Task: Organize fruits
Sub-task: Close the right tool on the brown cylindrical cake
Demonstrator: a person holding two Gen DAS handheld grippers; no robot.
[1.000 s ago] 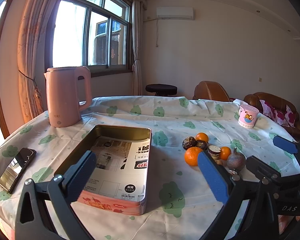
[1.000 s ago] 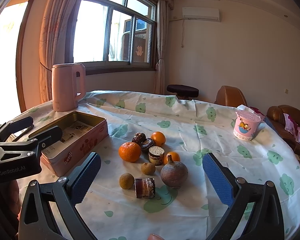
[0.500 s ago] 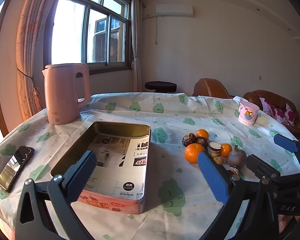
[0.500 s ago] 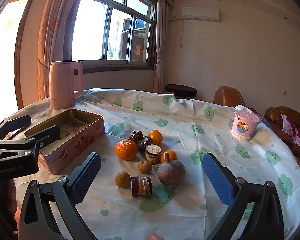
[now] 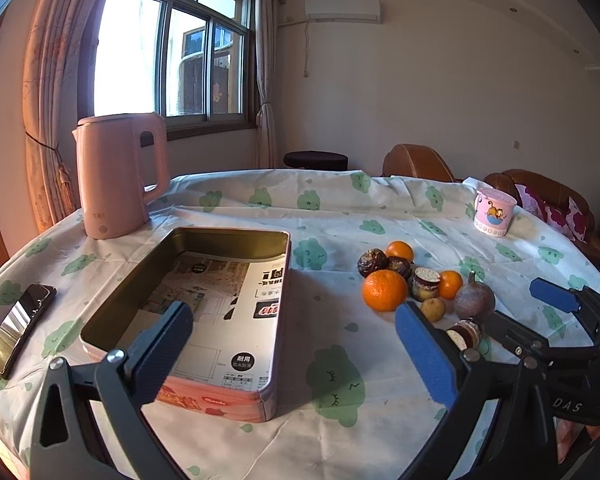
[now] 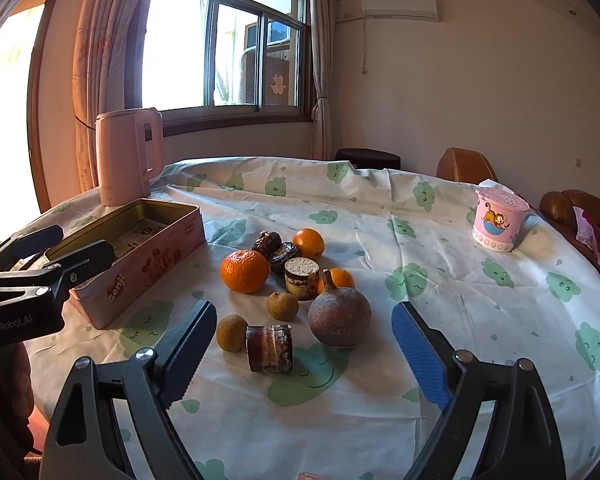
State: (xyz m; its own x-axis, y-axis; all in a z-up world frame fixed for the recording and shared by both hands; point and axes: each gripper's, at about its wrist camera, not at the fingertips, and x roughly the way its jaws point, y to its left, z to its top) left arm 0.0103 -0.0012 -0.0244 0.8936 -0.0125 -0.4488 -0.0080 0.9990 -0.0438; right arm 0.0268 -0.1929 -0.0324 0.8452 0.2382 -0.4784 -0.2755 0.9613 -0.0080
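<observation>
Two printed marks: "GenRobot.AI" claw (image 6: 56, 252), "DAS".

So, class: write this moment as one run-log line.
stage: approach | right gripper: jaws closing, nothing between | left gripper: open over tin | fruit: all on table

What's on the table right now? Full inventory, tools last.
oranges: 3, orange, in the fruit cluster mid-table
round brown-purple fruit: 1, with stem, front of cluster
small tan fruits: 2, front of cluster
dark wrinkled fruits: 2, back of cluster
cut cane pieces: 2, dark, one upright, one lying
tin box: 1, pink, open, no fruit inside, left of fruit
kettle: 1, pink, behind box
cup: 1, pink, far right
phone: 1, dark, left edge
left tool: open, empty
right tool: closing, nothing gripped
</observation>
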